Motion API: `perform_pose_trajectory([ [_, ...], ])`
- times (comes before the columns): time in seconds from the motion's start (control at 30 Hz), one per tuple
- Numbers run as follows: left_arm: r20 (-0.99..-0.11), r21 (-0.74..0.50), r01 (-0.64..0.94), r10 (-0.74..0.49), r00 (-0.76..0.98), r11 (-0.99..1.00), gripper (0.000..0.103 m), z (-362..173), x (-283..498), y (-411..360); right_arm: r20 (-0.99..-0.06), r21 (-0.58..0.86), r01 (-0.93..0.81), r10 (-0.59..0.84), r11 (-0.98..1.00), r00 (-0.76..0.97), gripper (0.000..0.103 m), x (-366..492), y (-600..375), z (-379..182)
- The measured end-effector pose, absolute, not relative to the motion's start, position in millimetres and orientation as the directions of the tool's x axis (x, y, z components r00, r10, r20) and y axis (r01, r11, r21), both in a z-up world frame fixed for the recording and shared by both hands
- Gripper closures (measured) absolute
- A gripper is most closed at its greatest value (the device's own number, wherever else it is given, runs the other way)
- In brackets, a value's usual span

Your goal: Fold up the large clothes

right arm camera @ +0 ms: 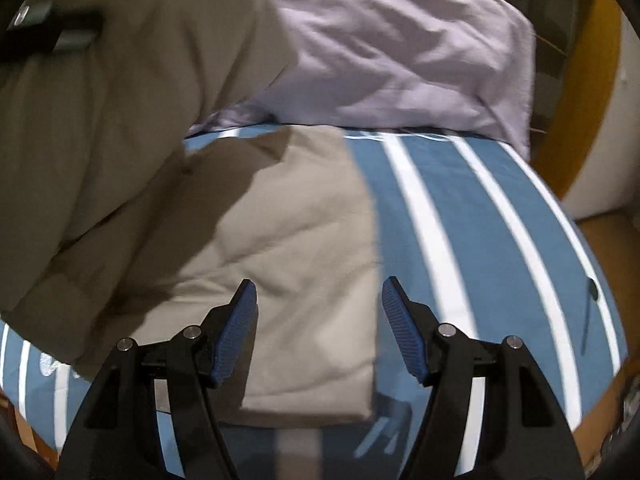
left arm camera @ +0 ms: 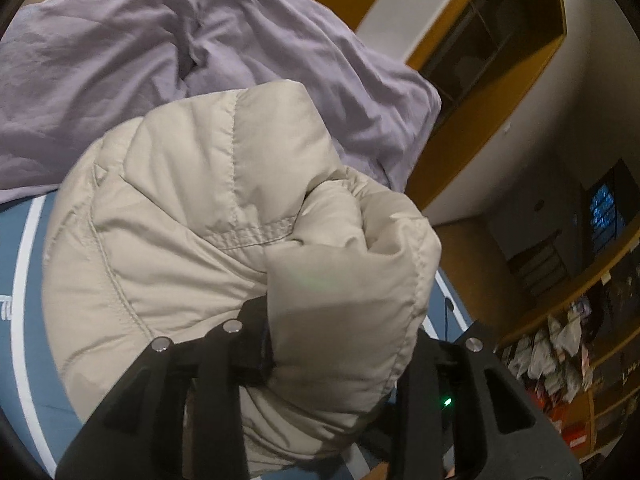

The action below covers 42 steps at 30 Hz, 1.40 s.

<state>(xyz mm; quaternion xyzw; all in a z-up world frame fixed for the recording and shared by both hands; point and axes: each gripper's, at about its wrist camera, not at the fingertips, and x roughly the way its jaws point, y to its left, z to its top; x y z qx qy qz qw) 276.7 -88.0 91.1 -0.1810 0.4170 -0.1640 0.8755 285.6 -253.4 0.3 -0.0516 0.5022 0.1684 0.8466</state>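
A beige quilted jacket [left arm camera: 200, 220] lies bunched on the blue bed sheet with white stripes [left arm camera: 24, 320]. My left gripper [left arm camera: 340, 354] is shut on a thick fold of it, and the fabric covers both fingertips. In the right wrist view a lifted part of the jacket [right arm camera: 100, 120] hangs at the left, over a flat folded part [right arm camera: 288, 260] on the sheet [right arm camera: 500, 260]. My right gripper [right arm camera: 318, 320] hovers open above the flat part's right edge, its blue pads [right arm camera: 236, 332] touching nothing. A dark piece of the left gripper's body [right arm camera: 48, 36] shows at top left.
A crumpled lilac duvet [left arm camera: 120, 60] [right arm camera: 400, 48] fills the far side of the bed. Beyond the bed's right edge are a wooden-framed cupboard [left arm camera: 492, 52], brown floor [left arm camera: 472, 272] and cluttered shelves [left arm camera: 560, 352]. A thin black cable [right arm camera: 590, 304] lies near the sheet's right edge.
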Motion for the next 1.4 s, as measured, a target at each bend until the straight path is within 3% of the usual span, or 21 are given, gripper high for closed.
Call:
perform_pose_trajectory([
  [0.43, -0.755, -0.362, 0.205, -0.415, 0.507, 0.909, 0.062, 59.6, 294.3, -152.6, -0.887, 0.059, -0.186, 0.137, 0.981, 0.441, 0.034, 294.5, -313.3, -12.4],
  [0.6, -0.749, -0.364, 0.229, -0.43, 0.505, 0.903, 0.04, 68.5, 290.7, -159.3, -0.885, 0.074, -0.136, 0.128, 0.988, 0.447, 0.034, 296.8, -329.8, -14.2],
  [0.93, -0.703, -0.368, 0.255, -0.447, 0.554, 0.894, 0.027, 114.8, 283.1, -146.0, -0.866, 0.097, -0.094, 0.131, 0.991, 0.483, 0.034, 300.3, -337.2, -3.3],
  [1.13, -0.672, -0.297, 0.225, -0.371, 0.64, 0.928, 0.023, 144.4, 280.8, -110.9, -0.857, 0.106, -0.085, 0.135, 0.991, 0.498, 0.034, 302.2, -334.1, 4.1],
  [1.4, -0.726, -0.24, 0.059, -0.22, 0.651, 0.969, 0.023, 122.0, 290.7, -43.6, -0.857, 0.109, -0.087, 0.137, 0.99, 0.496, 0.033, 299.8, -327.5, 7.1],
])
